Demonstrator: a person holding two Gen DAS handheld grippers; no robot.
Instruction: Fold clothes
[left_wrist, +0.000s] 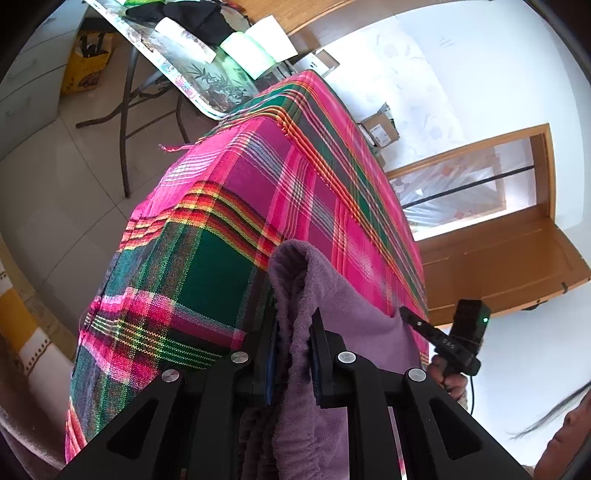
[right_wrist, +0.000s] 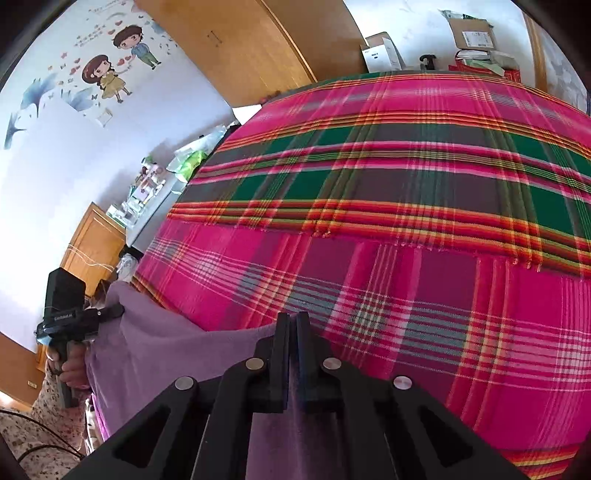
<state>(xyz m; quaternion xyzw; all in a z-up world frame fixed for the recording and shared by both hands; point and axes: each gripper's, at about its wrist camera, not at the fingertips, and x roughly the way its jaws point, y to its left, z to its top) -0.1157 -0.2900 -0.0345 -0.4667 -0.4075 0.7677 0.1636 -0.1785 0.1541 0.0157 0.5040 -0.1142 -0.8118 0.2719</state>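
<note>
- The left claw (left_wrist: 293, 328) is clenched on a bunched edge of the purple fleece garment (left_wrist: 354, 314), held above the near edge of the plaid-covered bed (left_wrist: 236, 206).
- The right claw (right_wrist: 291, 325) grips the same garment (right_wrist: 155, 354) further along, the cloth stretched between the two and hanging off the near edge.
- Risk: the left grip takes a thick fold, and the soft pile could slide free if the claws pull apart; the hanging part could drag on the edge.
- The bed's plaid cover lies flat and open toward the far edge, offering room to lay the garment down.
- Boxes (right_wrist: 476, 35) stand beyond the far edge; a cluttered folding table (left_wrist: 192, 74) stands off the bed's far corner.
</note>
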